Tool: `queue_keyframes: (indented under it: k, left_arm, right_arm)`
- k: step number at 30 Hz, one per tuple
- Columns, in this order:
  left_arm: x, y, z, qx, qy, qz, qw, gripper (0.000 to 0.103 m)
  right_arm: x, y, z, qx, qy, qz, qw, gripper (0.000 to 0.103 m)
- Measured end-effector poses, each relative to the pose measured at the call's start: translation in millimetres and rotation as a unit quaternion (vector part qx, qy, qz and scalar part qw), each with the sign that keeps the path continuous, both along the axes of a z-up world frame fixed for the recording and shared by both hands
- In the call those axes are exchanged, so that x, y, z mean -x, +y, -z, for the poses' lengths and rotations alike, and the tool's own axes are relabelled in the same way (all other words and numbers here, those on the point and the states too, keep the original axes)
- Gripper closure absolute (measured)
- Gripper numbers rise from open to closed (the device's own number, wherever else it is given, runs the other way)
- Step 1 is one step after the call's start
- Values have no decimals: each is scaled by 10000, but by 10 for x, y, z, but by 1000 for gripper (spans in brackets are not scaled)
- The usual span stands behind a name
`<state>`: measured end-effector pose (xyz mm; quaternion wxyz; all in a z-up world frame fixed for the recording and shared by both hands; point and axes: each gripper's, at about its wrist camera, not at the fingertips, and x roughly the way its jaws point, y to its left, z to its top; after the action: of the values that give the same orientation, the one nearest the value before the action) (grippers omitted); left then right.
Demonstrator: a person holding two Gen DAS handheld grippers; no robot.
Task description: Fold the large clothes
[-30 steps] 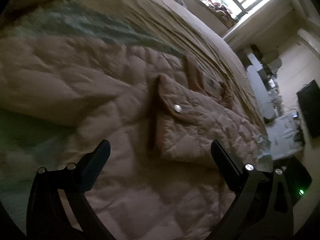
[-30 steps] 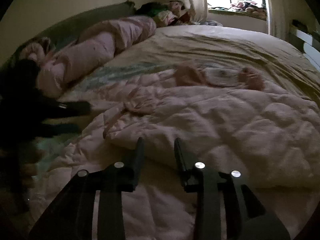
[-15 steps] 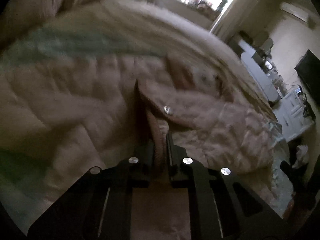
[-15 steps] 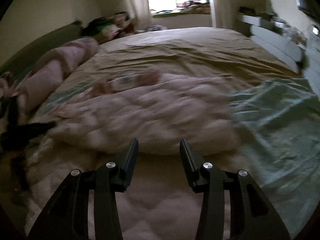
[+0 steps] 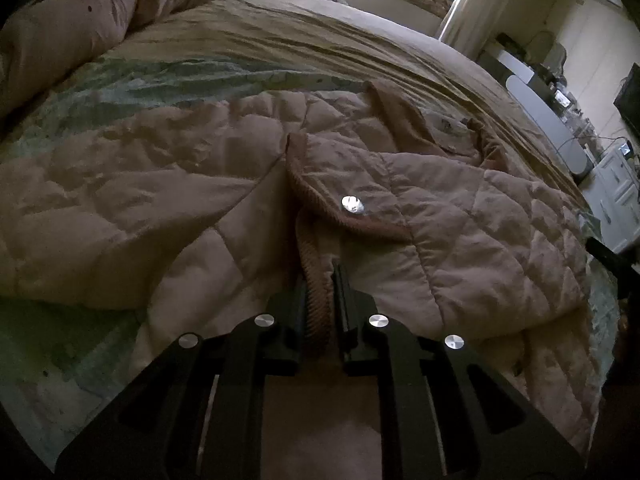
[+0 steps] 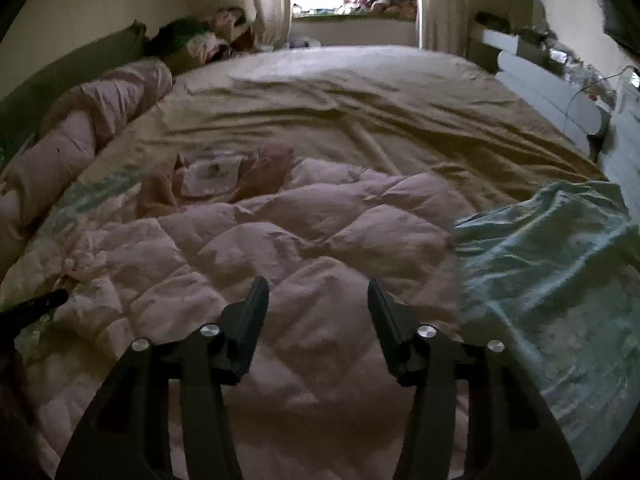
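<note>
Low in the left wrist view, the left gripper (image 5: 321, 300) is clamped on the ribbed edge (image 5: 316, 280) of the coat (image 5: 440, 216), the corduroy trim pinched between its pads. From that pinch the edge runs up the frame, curving past a snap (image 5: 352, 204) at centre toward the collar (image 5: 400, 116) at upper right, so the coat's long axis lies straight ahead of these fingers. The quilted body spreads to both sides over the bed (image 5: 320, 28).

At the bottom of the right wrist view, the right gripper (image 6: 318, 312) hovers with its jaws apart, having just been opening, and nothing sits between them. The coat (image 6: 320, 240) fills the centre directly ahead and below, its collar (image 6: 256, 172) further up at centre left. A teal sheet (image 6: 552, 260) lies at right. My judgement: the right hand is nearer the free side, and should take the coat's right edge, just ahead of its right finger.
</note>
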<state>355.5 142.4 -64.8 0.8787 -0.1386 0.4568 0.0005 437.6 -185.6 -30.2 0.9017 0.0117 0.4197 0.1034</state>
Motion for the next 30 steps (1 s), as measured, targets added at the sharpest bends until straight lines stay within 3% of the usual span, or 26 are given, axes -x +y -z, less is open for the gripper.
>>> queue_keyframes:
  k: [7,15,17,18,22,24,26,27,29,30]
  left_arm:
    - [0,-26,60,-26,70,8,10000,93]
    - [11,-67,71,-50,119,-7,9999,89]
    - [53,-109,12,-161,139,60,9998,74]
    - [71,-120,-15,-186,129,91,9997,73]
    - [190,-140,-159,-172,36,117,9998,51]
    - [246,-163,-230,-200,-5,139,9997,46]
    - [298,-188,-291,-230,-28,163,9996,30]
    - [331,-201,-331,-246,-69,165,9995,26]
    - [387,-216,-394,-250,-129,145,9995,10]
    - [415,-220,-424,-235,-145,118,9995,9]
  right_arm:
    - [-367,0,471,158,780,154,9967,50]
    - [-400,69,604,337,778,200,9962,49]
    - [-346,80,517,348,705,177,9967,46]
    - [-298,69,454,216,641,149,9976,42]
    - [-67,115,221,-95,325,8,9994,22]
    - [65,176,112,-102,207,-144,9996,15]
    - [181,235,6,-100,84,-271,9995,6]
    - [223,255,-28,-124,41,-321,9994,5]
    - [330,313,-131,-170,-66,-459,9988,4]
    - [378,336,-174,-183,-112,-497,9985,4]
